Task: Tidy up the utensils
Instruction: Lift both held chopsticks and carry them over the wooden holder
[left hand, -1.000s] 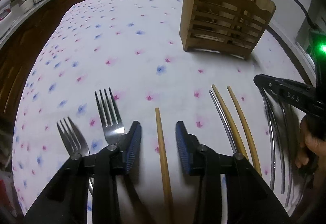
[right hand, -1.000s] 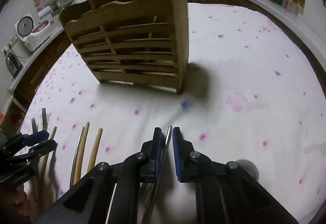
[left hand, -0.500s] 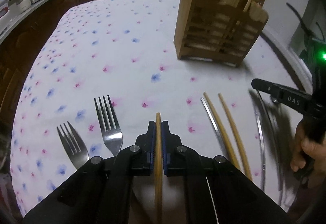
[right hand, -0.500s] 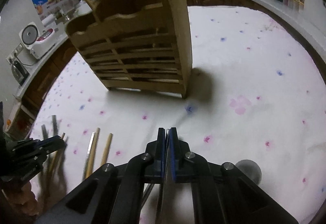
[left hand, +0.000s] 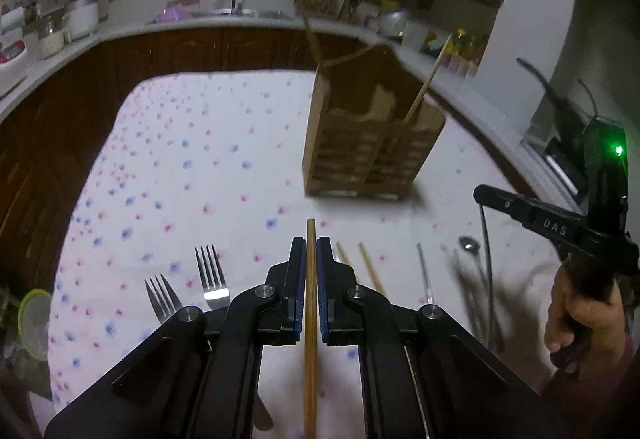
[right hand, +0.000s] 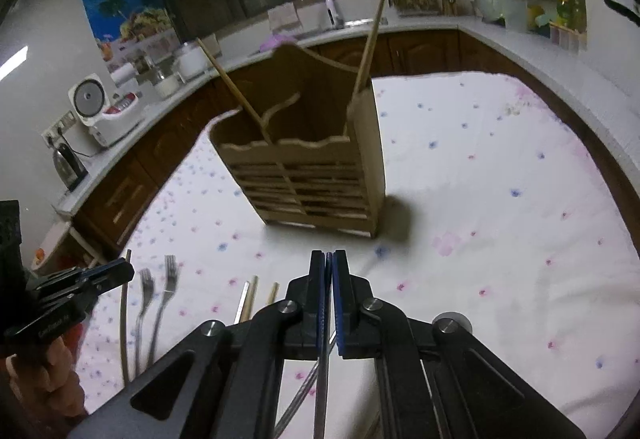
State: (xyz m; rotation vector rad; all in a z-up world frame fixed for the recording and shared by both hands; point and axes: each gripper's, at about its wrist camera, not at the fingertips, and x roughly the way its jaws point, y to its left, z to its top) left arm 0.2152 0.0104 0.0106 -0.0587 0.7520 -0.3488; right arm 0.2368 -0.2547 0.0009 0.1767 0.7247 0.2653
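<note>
My left gripper is shut on a wooden chopstick and holds it above the floral tablecloth. My right gripper is shut on a thin metal utensil, lifted off the cloth; its working end is hidden. The wooden utensil holder stands ahead with two chopsticks in it; it also shows in the right wrist view. Two forks, two wooden chopsticks, a metal chopstick and a spoon lie on the cloth.
A kitchen counter with appliances and bottles wraps around the table. A rice cooker and kettle stand at the left. A green-rimmed lid sits at the table's left edge.
My left gripper closed on the wooden chopstick and lifted it off the cloth. My right gripper tightened on the metal utensil and rose too; both views now look higher over the holder.
</note>
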